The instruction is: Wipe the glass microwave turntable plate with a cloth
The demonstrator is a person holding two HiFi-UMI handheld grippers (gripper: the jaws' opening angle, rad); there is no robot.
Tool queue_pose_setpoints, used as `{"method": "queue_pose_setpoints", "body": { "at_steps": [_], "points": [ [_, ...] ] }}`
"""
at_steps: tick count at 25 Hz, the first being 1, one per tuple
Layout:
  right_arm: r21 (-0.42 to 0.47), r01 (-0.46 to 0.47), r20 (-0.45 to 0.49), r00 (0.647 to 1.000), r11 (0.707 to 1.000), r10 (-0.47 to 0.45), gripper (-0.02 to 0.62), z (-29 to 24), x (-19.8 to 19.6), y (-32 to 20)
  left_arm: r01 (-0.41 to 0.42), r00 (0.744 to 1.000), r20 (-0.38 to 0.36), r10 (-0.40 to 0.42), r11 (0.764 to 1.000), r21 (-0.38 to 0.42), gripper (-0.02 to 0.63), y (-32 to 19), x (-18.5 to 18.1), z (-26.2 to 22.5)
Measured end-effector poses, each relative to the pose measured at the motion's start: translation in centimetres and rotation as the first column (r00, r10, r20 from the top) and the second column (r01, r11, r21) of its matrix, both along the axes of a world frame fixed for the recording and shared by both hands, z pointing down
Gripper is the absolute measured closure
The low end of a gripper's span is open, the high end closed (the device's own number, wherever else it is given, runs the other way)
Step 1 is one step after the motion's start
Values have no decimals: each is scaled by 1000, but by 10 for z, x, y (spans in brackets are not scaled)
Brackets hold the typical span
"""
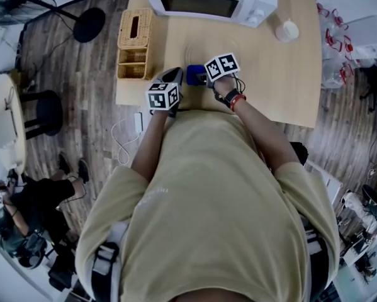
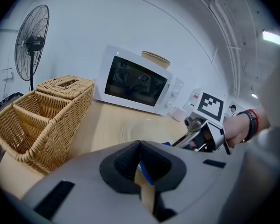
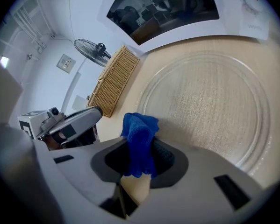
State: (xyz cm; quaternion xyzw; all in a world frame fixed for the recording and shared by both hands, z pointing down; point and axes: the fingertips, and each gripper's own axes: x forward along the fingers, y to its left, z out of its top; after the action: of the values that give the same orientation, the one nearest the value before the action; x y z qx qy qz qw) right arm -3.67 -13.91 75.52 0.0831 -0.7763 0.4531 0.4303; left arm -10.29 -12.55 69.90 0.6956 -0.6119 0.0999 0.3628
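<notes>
The clear glass turntable plate [image 3: 210, 101] lies flat on the wooden table in front of the microwave; in the left gripper view the plate [image 2: 139, 129] shows as faint rings. My right gripper [image 3: 139, 141] is shut on a bunched blue cloth [image 3: 139, 134], held just short of the plate's near rim. In the head view the cloth [image 1: 194, 74] sits between the two grippers. My left gripper [image 2: 140, 146] has its jaws together, with only a thin blue sliver showing behind them. It hovers beside the right gripper [image 1: 204, 78], left of the cloth.
A white microwave [image 1: 207, 2] with its door closed stands at the table's far edge. A wicker basket [image 1: 135, 46] occupies the table's left side, and a small white cup [image 1: 287, 30] stands at the right. A standing fan [image 2: 32, 45] is off to the left.
</notes>
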Motion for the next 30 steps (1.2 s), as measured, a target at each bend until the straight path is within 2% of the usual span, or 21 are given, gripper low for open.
{"method": "queue_pose_setpoints", "body": {
  "at_steps": [6,30],
  "points": [
    [-11,8,-16,1000,1000,-8,488,1,10,3,-20,1000,1,20,1000,2,586,-3,4,-2],
    [-50,-73,-31,997,996,72,486,3,63,-8,-114,993,-8,114,993,-32,586,-13,32,11]
  ]
}}
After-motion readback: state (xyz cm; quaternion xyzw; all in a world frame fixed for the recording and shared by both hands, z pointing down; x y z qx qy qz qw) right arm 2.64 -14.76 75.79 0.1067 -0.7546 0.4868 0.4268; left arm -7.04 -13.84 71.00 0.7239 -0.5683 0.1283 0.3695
